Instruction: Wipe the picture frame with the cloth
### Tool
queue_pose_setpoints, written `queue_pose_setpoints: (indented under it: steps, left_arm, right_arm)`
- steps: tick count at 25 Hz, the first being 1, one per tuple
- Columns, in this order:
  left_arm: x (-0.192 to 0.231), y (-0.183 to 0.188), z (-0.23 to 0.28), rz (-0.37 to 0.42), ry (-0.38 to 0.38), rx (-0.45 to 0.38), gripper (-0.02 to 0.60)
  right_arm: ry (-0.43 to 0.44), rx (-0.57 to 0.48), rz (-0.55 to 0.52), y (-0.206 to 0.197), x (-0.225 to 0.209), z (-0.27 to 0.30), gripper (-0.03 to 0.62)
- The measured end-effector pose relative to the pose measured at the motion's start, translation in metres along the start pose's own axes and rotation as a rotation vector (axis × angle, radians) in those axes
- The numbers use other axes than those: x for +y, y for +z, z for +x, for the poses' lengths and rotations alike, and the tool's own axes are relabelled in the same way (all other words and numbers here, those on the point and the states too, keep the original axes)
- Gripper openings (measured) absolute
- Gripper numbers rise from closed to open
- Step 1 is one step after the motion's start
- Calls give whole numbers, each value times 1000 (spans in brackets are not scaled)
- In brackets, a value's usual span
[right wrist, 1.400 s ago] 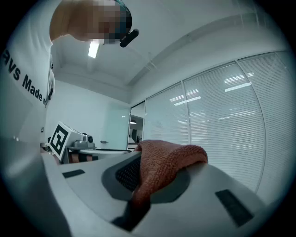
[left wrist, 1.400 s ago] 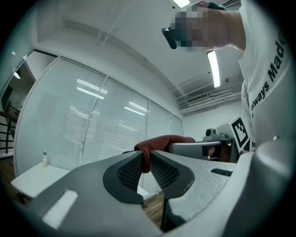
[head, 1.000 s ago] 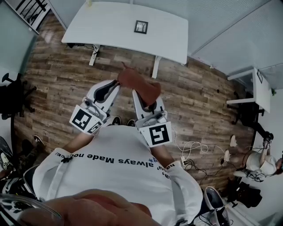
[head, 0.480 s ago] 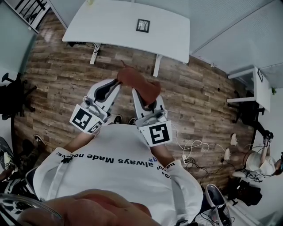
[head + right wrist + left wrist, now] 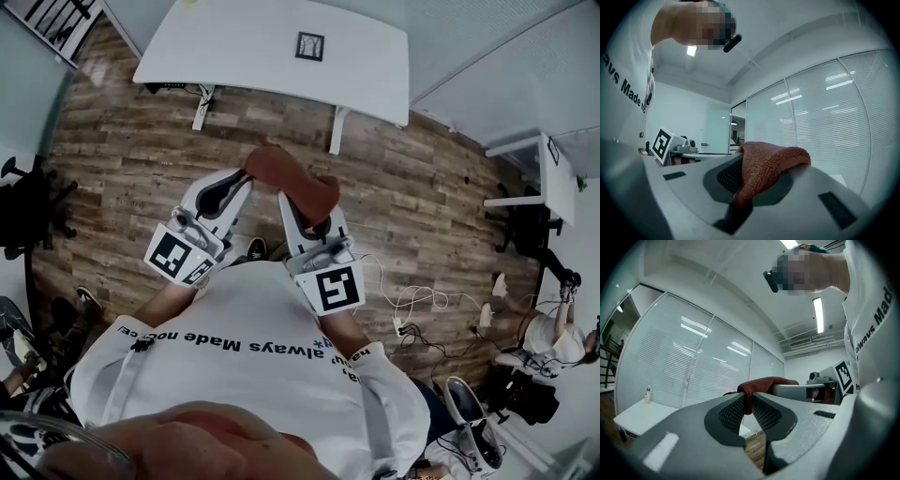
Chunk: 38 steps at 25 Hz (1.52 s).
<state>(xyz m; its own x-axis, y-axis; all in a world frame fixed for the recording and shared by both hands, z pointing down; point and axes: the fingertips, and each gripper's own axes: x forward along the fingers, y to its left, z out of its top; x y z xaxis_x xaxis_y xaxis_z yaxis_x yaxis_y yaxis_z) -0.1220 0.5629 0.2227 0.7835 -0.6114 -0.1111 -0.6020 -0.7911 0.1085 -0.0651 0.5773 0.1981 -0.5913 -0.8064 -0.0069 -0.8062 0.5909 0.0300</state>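
Note:
In the head view a small dark picture frame (image 5: 309, 45) lies flat on the white table (image 5: 234, 47), well beyond both grippers. A reddish-brown cloth (image 5: 291, 178) hangs bunched between them at chest height over the wooden floor. My left gripper (image 5: 246, 180) is shut on the cloth's left edge; in the left gripper view the cloth (image 5: 764, 383) is pinched thin between the left gripper's (image 5: 747, 398) ribbed pads. My right gripper (image 5: 305, 204) is shut on the other side, and in the right gripper view the cloth (image 5: 771, 164) drapes over the right gripper (image 5: 743, 180).
The white table stands on two legs over a wood plank floor. A second white table (image 5: 553, 187) stands at the right. Black chairs (image 5: 23, 202) are at the left. Cables (image 5: 412, 305) lie on the floor, and a person (image 5: 553, 342) sits at the far right.
The table and frame have slid slightly right and up in the head view. Both grippers keep the same hold on the cloth.

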Motion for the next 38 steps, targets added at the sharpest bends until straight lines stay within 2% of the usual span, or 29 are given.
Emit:
queue_pose_setpoints:
  steps: [10, 15, 25, 38]
  left_arm:
    - [8, -4, 24, -18, -2, 4, 40]
    - [14, -6, 69, -4, -3, 0, 40]
    - [24, -9, 187, 10, -4, -5, 40]
    - [55, -19, 249, 9, 42, 8, 40]
  right_arm:
    - [-9, -2, 22, -9, -26, 8, 29]
    - [-11, -6, 30, -10, -69, 12, 29]
    - [0, -29, 24, -5, -182, 25, 29]
    - [49, 8, 24, -14, -247, 57, 29]
